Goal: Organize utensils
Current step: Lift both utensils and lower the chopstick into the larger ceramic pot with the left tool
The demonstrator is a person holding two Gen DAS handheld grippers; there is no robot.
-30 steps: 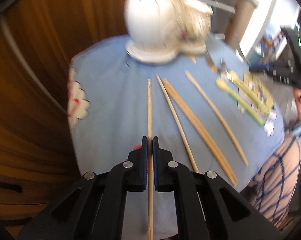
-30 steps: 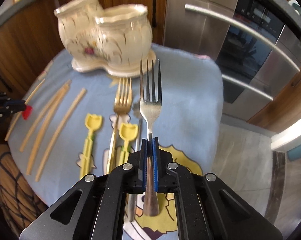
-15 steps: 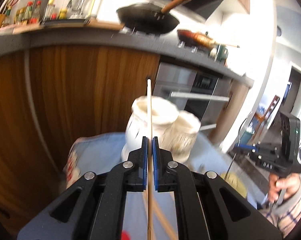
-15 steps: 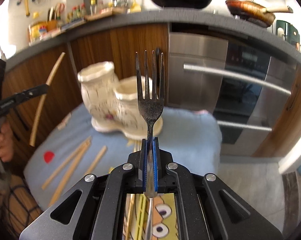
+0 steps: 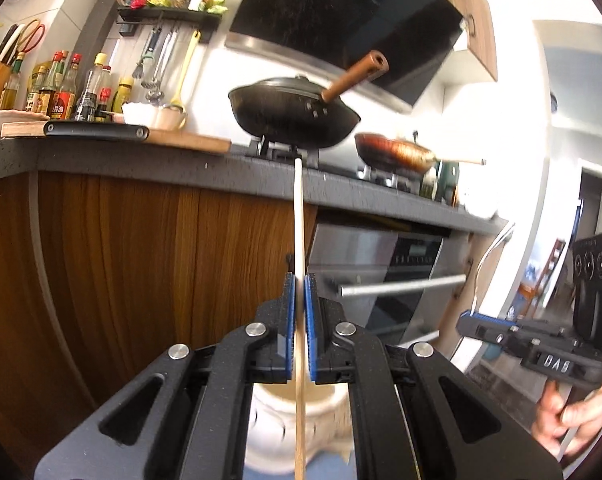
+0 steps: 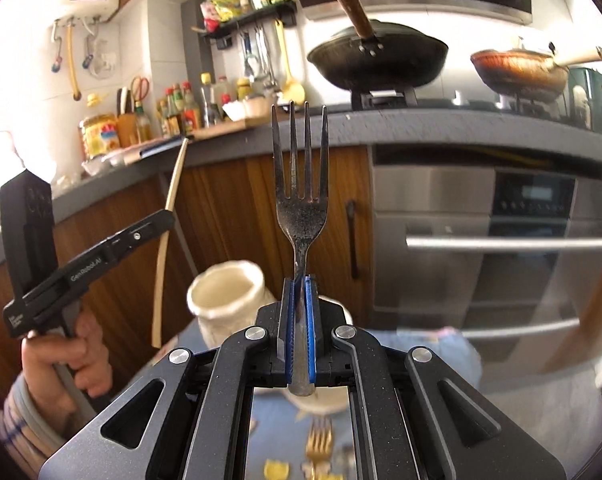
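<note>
The left gripper (image 5: 299, 328) fingers (image 5: 287, 320) are closed on a chopstick (image 5: 299, 216). The right gripper (image 6: 299, 328) fingers squeeze a silver fork (image 6: 301, 200), pointing up. Both are above the cream holder (image 6: 225, 300) on the blue table (image 6: 421, 348). The chopstick is thin and might slide. The fork might bump the rim and miss.
</note>
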